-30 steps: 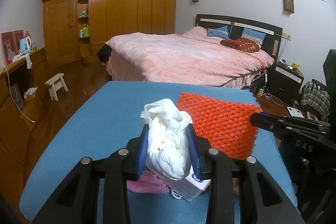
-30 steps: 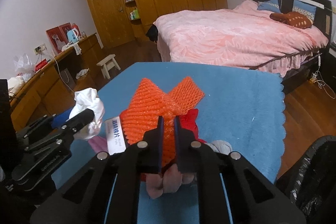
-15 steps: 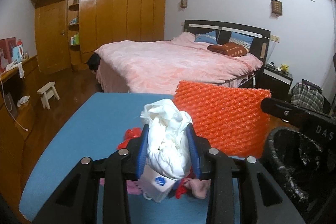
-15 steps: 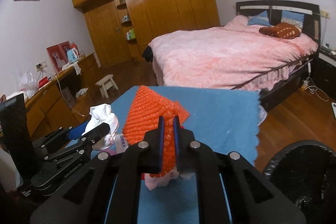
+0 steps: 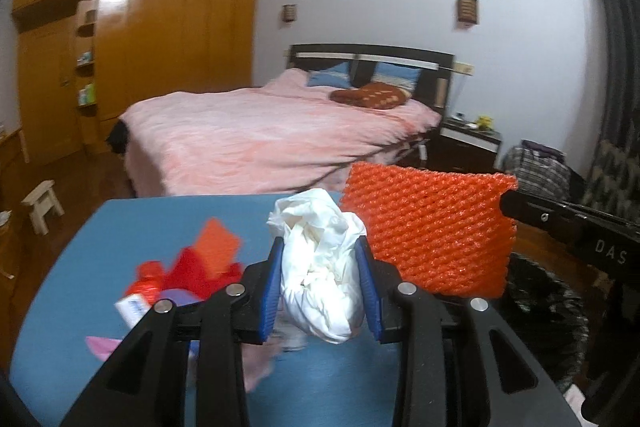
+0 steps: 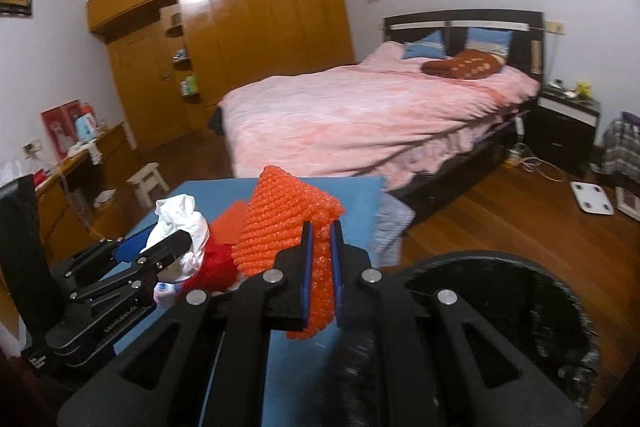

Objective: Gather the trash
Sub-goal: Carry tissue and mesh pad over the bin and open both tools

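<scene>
My left gripper (image 5: pixel 320 283) is shut on a crumpled white tissue wad (image 5: pixel 320 263), held above the blue table (image 5: pixel 140 223). My right gripper (image 6: pixel 320 267) is shut on an orange foam net (image 6: pixel 288 223), which also shows in the left wrist view (image 5: pixel 432 227) held up at the right. A black-lined trash bin (image 6: pixel 500 311) sits low at the right, partly under the right gripper; it also shows in the left wrist view (image 5: pixel 552 311). The left gripper with the tissue (image 6: pixel 176 223) shows in the right wrist view.
More trash lies on the table: a red crumpled piece (image 5: pixel 192 271), a small white box (image 5: pixel 130 307), a pink scrap (image 5: pixel 104 343). A pink bed (image 5: pixel 260 135) stands beyond the table. A white stool (image 5: pixel 40 203) and wooden wardrobe (image 5: pixel 120 47) are at the left.
Both grippers have swung right and risen with their loads; the orange net now hangs by the bin's edge. The bin looms larger in the right wrist view.
</scene>
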The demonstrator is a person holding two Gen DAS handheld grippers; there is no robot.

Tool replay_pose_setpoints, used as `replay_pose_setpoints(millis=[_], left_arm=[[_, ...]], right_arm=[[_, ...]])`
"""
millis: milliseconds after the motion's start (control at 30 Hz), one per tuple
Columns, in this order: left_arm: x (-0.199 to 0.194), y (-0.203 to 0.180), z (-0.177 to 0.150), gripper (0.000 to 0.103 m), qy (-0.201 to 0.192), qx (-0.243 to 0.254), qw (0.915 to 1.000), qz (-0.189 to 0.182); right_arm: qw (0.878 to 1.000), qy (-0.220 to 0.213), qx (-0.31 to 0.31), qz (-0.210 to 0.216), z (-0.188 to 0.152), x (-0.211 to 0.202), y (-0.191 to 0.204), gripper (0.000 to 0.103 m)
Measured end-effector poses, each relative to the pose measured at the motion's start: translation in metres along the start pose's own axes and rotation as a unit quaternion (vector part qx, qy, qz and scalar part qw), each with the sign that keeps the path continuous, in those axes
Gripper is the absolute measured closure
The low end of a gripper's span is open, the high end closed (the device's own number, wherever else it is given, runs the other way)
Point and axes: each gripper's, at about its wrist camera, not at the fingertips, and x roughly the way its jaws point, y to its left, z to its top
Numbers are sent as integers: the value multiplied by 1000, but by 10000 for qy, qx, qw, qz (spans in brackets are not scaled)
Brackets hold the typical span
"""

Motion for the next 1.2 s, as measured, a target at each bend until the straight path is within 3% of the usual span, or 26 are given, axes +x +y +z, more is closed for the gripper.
replay_pose_setpoints(millis=[433,700,800,833,900,967,1100,1167,1200], left_arm=[[32,-105,-10,68,150,337,9947,-963],[54,-154,-20,68,375,494,9889,-1353],[59,-161,-25,62,481,520,9861,-1503],[62,-160,-26,55,509,515,9857,-1522],[62,-158,-27,46,525,491,9854,-1542],[61,-155,-27,40,516,498,9861,-1499],[57,-142,-26,30,446,497,9891,-1311],[54,-133,-25,25,425,512,9907,-1186],[51,-126,-24,23,383,515,9922,-1073]], right_arm=[[9903,114,460,-1307,-46,-54,-106,95],[9810,361,724,-1765,-76,-64,-142,95],[9781,480,777,-1871,-82,-62,-151,92],[9769,513,797,-1913,-84,-61,-152,92],[9748,602,837,-1976,-88,-59,-154,86],[9731,652,859,-2038,-89,-56,-153,66],[9707,647,838,-2156,-90,-52,-150,40],[9708,575,788,-2191,-88,-51,-144,21],[9713,522,767,-2188,-86,-51,-143,17]])
